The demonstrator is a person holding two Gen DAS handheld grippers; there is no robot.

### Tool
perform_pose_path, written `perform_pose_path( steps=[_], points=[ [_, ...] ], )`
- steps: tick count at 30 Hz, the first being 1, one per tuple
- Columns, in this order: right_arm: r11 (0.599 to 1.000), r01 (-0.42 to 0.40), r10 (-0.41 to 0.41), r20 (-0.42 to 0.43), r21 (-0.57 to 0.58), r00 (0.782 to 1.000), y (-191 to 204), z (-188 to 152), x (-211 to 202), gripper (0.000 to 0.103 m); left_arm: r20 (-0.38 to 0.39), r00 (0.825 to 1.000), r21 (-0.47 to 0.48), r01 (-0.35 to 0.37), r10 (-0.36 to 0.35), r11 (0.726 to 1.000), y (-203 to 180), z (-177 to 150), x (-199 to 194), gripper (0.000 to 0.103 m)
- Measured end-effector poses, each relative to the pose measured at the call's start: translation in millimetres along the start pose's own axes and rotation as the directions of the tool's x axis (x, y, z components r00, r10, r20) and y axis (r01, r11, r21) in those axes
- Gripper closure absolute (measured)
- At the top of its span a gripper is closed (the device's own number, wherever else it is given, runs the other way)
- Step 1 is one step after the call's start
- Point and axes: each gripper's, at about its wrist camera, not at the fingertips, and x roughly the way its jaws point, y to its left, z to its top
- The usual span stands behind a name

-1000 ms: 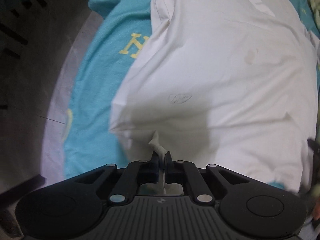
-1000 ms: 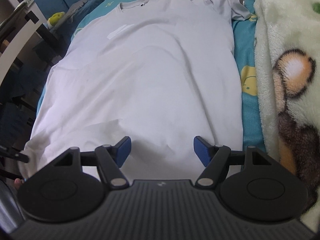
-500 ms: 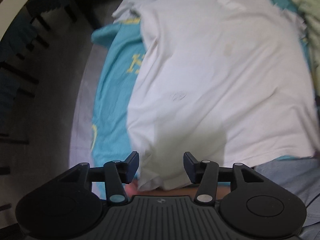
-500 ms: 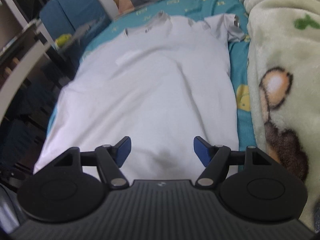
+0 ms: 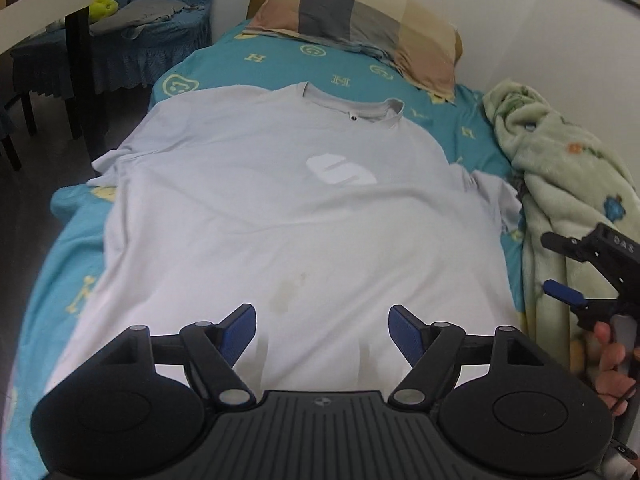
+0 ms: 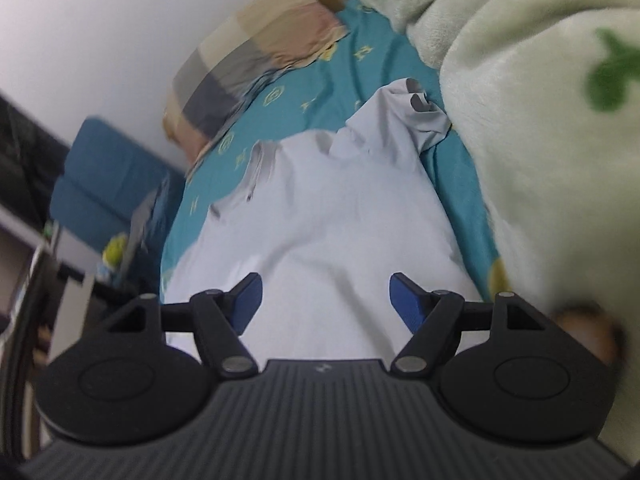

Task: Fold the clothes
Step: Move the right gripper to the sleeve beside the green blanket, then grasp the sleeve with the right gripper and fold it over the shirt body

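T-shirt (image 5: 288, 216) flat on bed (image 5: 72, 248), pillow (image 5: 356, 20) behind it, blanket (image 5: 560, 184) right

A white "S" logo marks the T-shirt (image 5: 304, 216); yellow "H" letters dot the bedsheet (image 5: 256, 57); "DAS" shows on the right gripper (image 5: 560, 276).

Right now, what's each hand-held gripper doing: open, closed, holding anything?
Left hand-held gripper: open, empty, over the white T-shirt.
Right hand-held gripper: open, empty, over the same shirt.

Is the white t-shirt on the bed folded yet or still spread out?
Spread out. The white t-shirt lies flat on the bed, collar, chest logo and both sleeves showing.
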Motion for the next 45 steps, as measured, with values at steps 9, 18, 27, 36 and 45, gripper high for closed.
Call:
perform_pose_path(
  steps=[9, 18, 27, 36, 45],
  points=[
    [0.973, 0.218, -0.224, 0.103, 0.073, 0.969, 3, 70, 141, 0.030, 0.075, 0.997, 0.012, -0.006, 0.005, 1.000, 36, 3, 56, 0.023],
    [0.927, 0.373, -0.371, 0.237, 0.039, 0.898, -13, 99, 207, 0.033, 0.038, 0.999, -0.043, 0.008, -0.007, 0.999, 63, 21, 99, 0.023],
    [0.904, 0.427, -0.395, 0.333, -0.025, 0.856, 5, 99, 172, 0.091, 0.110, 0.993, -0.128, 0.044, -0.029, 0.991, 78, 29, 75, 0.023],
    [0.749, 0.443, -0.147, 0.528, -0.493, 0.836, 139, 23, 141, 0.090, 0.244, 0.970, -0.229, 0.053, 0.005, 0.972, 104, 42, 34, 0.023],
    [0.610, 0.320, -0.124, 0.311, -0.725, 0.942, 179, -95, 217, 0.088, 0.274, 0.961, -0.325, 0.056, 0.038, 0.944, 137, 44, 28, 0.023]
  ],
)
